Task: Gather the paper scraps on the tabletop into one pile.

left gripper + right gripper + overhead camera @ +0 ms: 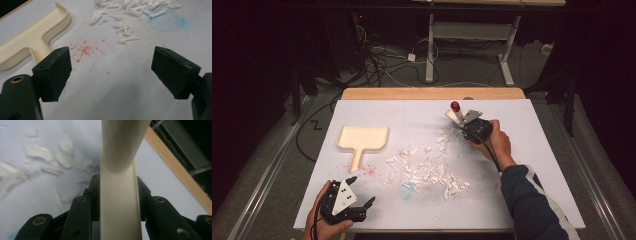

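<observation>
- The right hand-held gripper (469,129) pinches a smooth cream brush handle (120,202) at the counter's (532,165) two o'clock; its long axis rises toward eleven o'clock, red knob (455,106) topmost.
- The left hand-held gripper (110,72) is spread, holding nothing.
- A cream plastic dustpan (362,139) lies flat at nine o'clock of the curled white scraps (427,167).

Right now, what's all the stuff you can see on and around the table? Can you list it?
dustpan: one, cream, left part of the table.
white scraps: many, white, scattered mid-table.
red specks: a patch, red, near the dustpan handle.
blue smudge: one, blue, beside the scraps.
brush handle: one, cream, clamped in the right gripper.
table: one, white top, wooden far edge.
cables: several, on the floor behind.
left gripper: black, open, near left corner.
right gripper: black, shut on the handle.
</observation>
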`<control>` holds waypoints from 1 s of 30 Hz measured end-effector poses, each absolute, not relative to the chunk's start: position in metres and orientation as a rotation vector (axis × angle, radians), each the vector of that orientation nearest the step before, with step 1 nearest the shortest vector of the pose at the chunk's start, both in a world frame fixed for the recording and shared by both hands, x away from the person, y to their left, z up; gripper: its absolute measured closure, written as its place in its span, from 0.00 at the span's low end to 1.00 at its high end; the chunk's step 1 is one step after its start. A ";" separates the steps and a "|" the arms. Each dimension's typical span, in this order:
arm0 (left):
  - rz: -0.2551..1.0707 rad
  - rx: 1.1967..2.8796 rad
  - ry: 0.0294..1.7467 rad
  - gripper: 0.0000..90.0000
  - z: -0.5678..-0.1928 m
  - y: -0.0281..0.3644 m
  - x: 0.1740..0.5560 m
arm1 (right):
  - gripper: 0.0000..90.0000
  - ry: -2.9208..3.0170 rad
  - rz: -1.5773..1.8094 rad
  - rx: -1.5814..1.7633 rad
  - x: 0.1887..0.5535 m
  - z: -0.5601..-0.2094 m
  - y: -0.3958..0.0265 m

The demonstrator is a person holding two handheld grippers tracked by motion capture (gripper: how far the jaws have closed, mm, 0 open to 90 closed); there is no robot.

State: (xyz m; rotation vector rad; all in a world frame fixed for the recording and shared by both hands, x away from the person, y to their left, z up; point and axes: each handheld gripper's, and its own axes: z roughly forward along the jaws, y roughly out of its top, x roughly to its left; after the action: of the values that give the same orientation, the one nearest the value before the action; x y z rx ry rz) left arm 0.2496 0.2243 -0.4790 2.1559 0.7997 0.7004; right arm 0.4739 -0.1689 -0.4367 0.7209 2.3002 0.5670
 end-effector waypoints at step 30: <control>0.676 2.143 0.771 0.17 -0.475 0.219 0.248 | 0.76 2.449 1.013 0.383 0.344 -0.403 -0.170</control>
State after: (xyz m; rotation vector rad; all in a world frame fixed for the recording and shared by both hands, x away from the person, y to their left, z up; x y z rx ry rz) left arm 0.2484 0.2194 -0.4754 2.1425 0.7706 0.6761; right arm 0.3438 -0.1703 -0.4033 0.3826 2.4493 1.0129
